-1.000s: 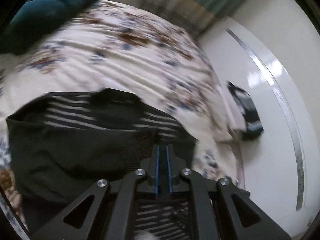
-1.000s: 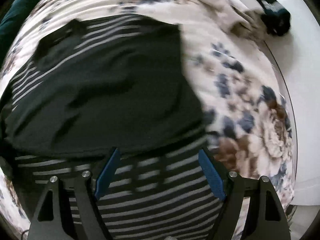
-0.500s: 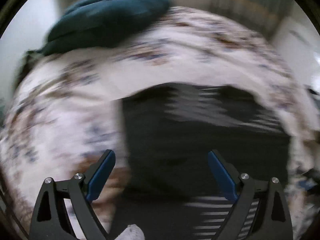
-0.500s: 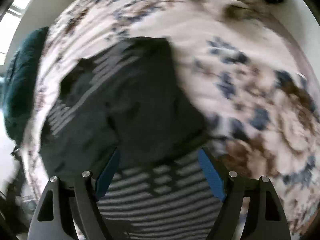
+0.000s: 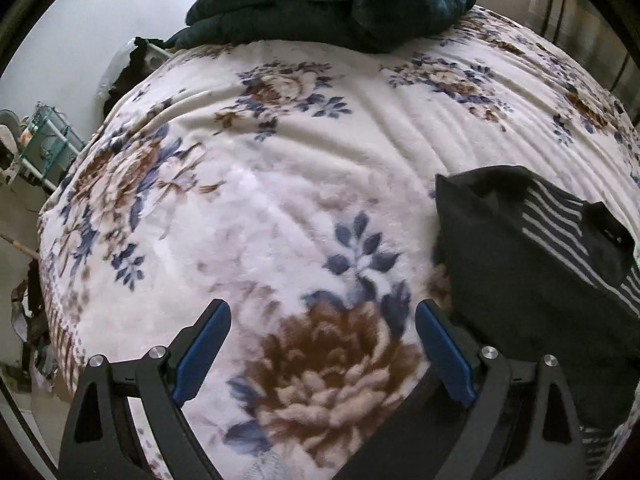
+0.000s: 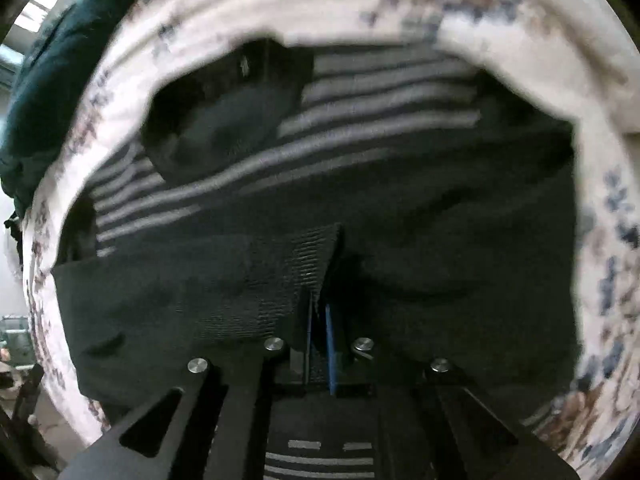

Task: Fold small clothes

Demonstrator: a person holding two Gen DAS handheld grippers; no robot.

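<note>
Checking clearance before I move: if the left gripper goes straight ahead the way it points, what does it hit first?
Probably the floral blanket. The open left gripper points at bare blanket; the striped garment lies off to its right. Depth is unclear.

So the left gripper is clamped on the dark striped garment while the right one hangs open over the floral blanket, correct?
No, the sides are swapped. The right gripper is shut on the striped garment, per the right wrist view. The left gripper hangs open over the floral blanket.
</note>
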